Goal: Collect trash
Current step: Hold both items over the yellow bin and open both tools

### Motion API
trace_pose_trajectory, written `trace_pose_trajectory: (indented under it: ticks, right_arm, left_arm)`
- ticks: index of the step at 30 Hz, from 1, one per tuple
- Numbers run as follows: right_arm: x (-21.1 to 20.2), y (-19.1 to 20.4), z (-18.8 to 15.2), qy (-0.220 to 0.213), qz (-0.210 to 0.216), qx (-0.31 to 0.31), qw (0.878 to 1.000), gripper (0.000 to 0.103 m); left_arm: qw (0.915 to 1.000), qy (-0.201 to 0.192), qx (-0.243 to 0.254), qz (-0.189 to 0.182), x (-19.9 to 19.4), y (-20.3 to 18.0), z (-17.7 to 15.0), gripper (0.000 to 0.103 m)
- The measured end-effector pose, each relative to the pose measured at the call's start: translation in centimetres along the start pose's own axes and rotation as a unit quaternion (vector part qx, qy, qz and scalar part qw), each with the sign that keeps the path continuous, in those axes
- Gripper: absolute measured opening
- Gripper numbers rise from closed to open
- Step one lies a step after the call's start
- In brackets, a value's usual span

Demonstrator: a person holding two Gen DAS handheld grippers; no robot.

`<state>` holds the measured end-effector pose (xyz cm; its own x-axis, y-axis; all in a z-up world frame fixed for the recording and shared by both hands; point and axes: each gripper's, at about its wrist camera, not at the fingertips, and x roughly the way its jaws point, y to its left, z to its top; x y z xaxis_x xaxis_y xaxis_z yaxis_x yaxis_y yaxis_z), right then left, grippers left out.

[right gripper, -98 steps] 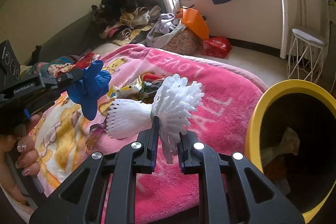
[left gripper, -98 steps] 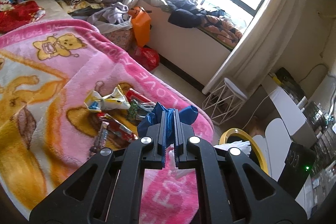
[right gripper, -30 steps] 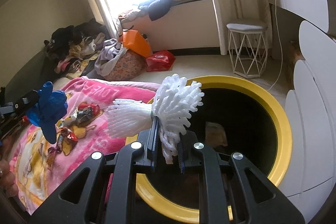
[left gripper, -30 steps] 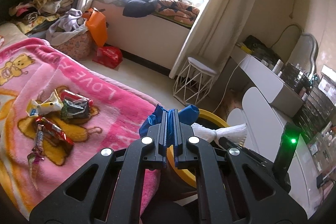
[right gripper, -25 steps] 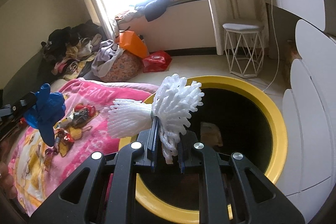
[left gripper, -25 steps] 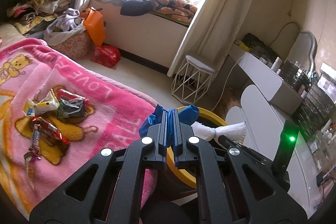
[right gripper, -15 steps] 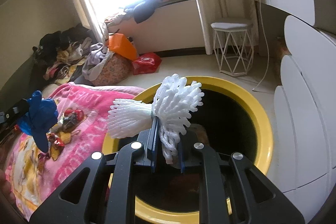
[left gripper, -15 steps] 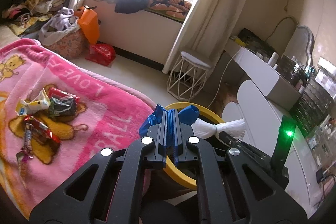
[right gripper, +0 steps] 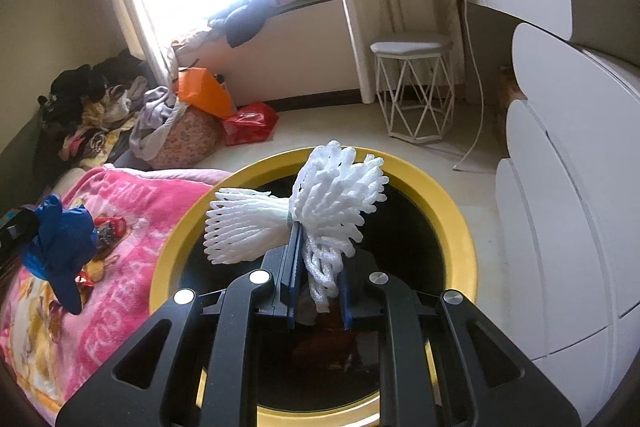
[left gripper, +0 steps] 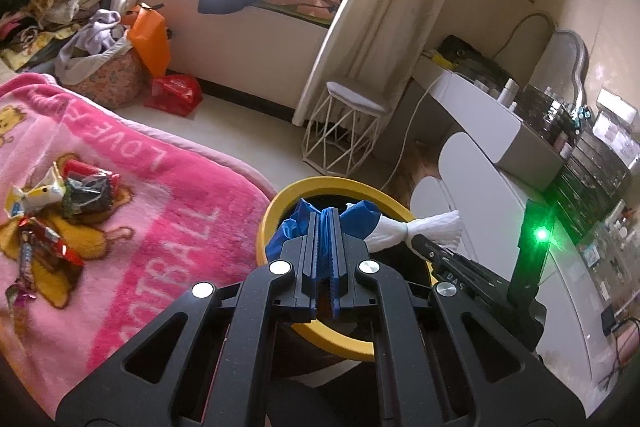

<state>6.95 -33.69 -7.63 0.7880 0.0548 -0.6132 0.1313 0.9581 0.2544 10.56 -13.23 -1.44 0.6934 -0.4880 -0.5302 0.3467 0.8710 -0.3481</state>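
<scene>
My left gripper (left gripper: 327,223) is shut on a crumpled blue glove (left gripper: 362,213) and holds it over the near rim of the yellow-rimmed bin (left gripper: 320,184). My right gripper (right gripper: 318,259) holds a white foam net (right gripper: 336,195) above the mouth of the yellow-rimmed bin (right gripper: 460,223); its jaws have parted a little and the net still sits between them. The blue glove (right gripper: 60,243) also shows at the left in the right wrist view. Several snack wrappers (left gripper: 52,195) lie on the pink blanket (left gripper: 152,227).
The bin holds some trash (right gripper: 332,339) at its bottom. A white wire stool (left gripper: 346,131) stands on the floor beyond the bin. White drawers (right gripper: 568,211) and a dressing table (left gripper: 500,123) stand to the right. Bags and clothes (left gripper: 116,55) pile up under the window.
Both grippers have moved from over the blanket to over the bin, carrying the glove and the net. The right gripper's jaws have widened slightly around the net.
</scene>
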Motion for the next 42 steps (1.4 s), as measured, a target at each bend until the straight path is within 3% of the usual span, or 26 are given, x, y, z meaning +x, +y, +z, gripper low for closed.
trace_pose_trajectory:
  ticks: [19, 36, 41, 42]
  right_arm:
    - [0.6, -1.6, 0.0, 0.006, -0.014, 0.018, 1.0, 0.017]
    - [0.8, -1.0, 0.0, 0.003, -0.026, -0.007, 1.0, 0.017]
    - [0.8, -1.3, 0.0, -0.001, -0.033, -0.002, 0.999, 0.029]
    - [0.7, -1.3, 0.0, -0.002, -0.034, -0.001, 0.999, 0.033]
  left_arm:
    - [0.9987, 0.042, 0.017, -0.023, 4.3, -2.5, -1.6, 0.002]
    - [0.9958, 0.077, -0.034, -0.035, 7.9, -1.0, -1.5, 0.002]
    - [0.9954, 0.078, -0.039, -0.039, 8.4, -1.3, -1.2, 0.003]
    - [0.9951, 0.08, -0.042, -0.04, 8.6, -1.3, -1.1, 0.009]
